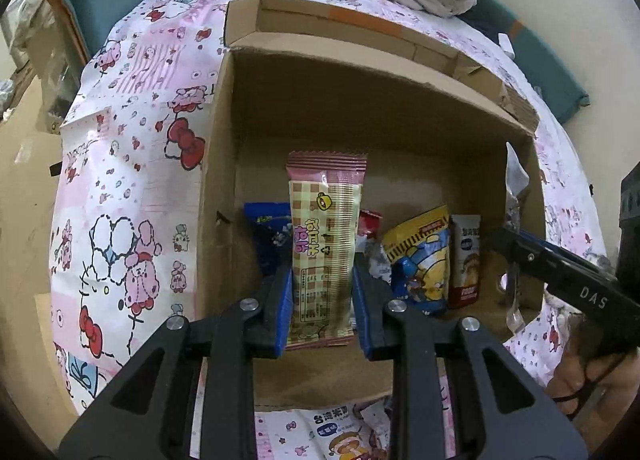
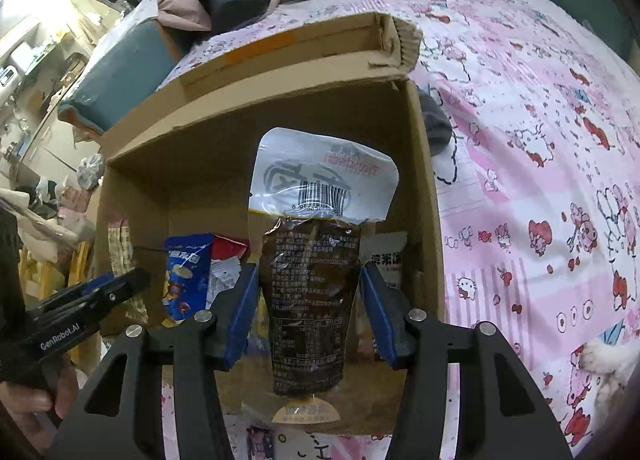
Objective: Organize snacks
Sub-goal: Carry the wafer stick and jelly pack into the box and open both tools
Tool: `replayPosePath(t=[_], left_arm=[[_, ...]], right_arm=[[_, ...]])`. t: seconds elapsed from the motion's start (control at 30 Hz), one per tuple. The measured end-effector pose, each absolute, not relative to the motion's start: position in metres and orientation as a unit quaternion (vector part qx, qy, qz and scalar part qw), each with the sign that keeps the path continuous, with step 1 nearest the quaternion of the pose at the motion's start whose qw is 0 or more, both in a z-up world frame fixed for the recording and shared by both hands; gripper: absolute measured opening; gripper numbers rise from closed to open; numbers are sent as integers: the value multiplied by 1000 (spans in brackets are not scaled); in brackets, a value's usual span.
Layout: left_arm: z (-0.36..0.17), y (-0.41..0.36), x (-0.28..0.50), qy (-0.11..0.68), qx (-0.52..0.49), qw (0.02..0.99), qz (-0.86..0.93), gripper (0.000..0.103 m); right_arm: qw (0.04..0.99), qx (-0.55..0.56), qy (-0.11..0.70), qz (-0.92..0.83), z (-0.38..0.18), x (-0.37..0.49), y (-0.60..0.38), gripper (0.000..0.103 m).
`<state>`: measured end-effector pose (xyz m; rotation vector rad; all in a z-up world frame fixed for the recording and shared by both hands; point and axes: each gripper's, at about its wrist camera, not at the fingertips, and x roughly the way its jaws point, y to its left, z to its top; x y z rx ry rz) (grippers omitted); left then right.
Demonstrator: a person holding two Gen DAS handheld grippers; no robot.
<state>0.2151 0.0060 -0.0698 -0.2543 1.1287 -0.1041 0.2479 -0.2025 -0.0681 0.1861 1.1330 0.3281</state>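
Over the cardboard box at frame centre, both tools carry cargo: the left gripper clamps a pink checked wafer pack, the right gripper grips a dark sauce pouch. Several snacks already sit inside; one packet waits on the bedsheet at lower centre.

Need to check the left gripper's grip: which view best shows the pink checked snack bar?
Left wrist view: the pink checked snack bar stands full-length between the left gripper. The right wrist view shows only its edge at the cardboard box's left wall.
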Motion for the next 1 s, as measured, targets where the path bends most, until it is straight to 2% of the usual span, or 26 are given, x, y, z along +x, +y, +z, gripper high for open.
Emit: replayPosePath(t=[0.43,0.5,0.57,0.63,0.7,1.0], left_arm=[[-74,-1,220,538,-122,832,-63,23],[-74,-1,220,540,-123,830,-63,24],[-76,-2,220,544,-123,828,-62,30],[-76,-3,219,546,-119,827,-54,55],[-74,-3,218,545,-119,829,-48,68],[-68,5,215,535,-131,834,-37,69]], right_arm=[[822,99,539,153,-73,255,-203,55],[822,103,538,157,-72,255,-202,60],[818,119,538,166,-72,255,-203,65],[817,126,537,168,-71,255,-205,71],[818,126,536,165,-69,255,-206,74],[815,134,538,168,-65,253,-208,74]])
